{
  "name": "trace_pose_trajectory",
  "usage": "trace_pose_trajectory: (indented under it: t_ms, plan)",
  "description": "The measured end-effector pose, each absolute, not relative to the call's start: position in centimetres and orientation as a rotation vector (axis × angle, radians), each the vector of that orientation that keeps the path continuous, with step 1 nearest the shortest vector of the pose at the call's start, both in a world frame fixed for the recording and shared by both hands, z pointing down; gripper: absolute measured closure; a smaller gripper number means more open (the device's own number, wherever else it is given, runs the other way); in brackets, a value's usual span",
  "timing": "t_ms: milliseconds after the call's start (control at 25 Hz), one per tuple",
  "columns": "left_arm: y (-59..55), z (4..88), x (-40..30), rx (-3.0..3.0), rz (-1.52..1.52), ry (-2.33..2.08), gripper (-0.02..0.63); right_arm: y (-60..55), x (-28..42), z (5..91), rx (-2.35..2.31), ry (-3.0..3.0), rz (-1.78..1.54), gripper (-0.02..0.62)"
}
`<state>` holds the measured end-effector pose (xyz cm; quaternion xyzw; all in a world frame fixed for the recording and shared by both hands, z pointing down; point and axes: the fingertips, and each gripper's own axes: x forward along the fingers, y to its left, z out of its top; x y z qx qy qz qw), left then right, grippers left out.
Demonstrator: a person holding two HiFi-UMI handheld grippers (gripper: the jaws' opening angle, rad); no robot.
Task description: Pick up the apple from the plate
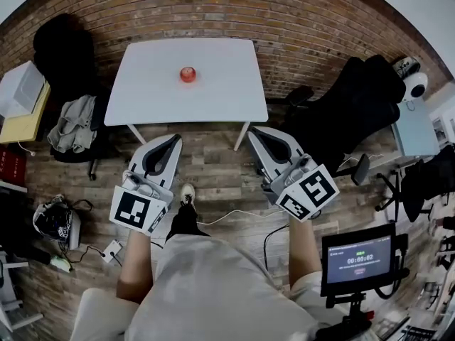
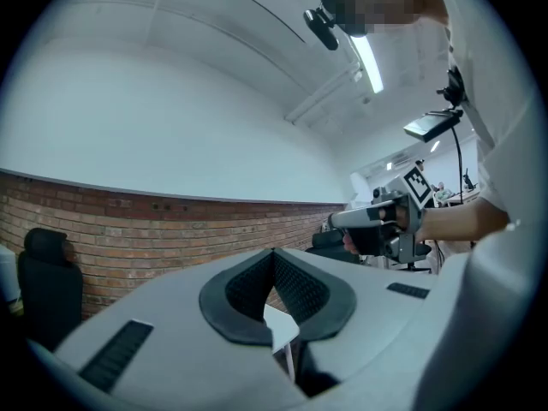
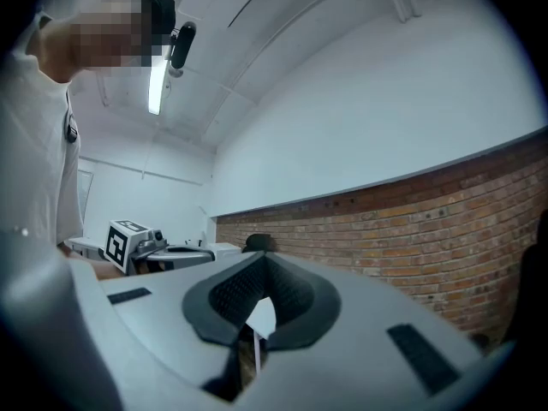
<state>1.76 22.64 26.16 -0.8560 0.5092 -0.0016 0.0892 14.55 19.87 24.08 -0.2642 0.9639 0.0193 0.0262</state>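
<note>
A red apple sits near the middle of a white table by the brick wall. Its plate hardly stands out from the white top. My left gripper and right gripper are held side by side over the wooden floor, short of the table's near edge. Both point level toward the table, jaws shut and empty. In the left gripper view the dark pads meet at the tip, with a sliver of table below. The right gripper view shows its pads closed the same way.
A chair draped with clothes stands left of the table and a black office chair to its right. A bag and cables lie on the floor. A small screen on a stand is at lower right.
</note>
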Motion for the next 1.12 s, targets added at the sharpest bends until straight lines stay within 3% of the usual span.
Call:
trace_pose_trajectory:
  t_ms: [280,1120]
  plan:
    - [12.1,26.2,-4.5,-2.560,0.031,1.553,0.603,10.3,9.1,24.0,-0.779,3.001,-0.005,0.595]
    - [-3.5,27.3,-12.0,-2.642,-0.077,1.468,0.601,-4.5,1.2,25.3,-0.990,2.987,-0.129,0.595]
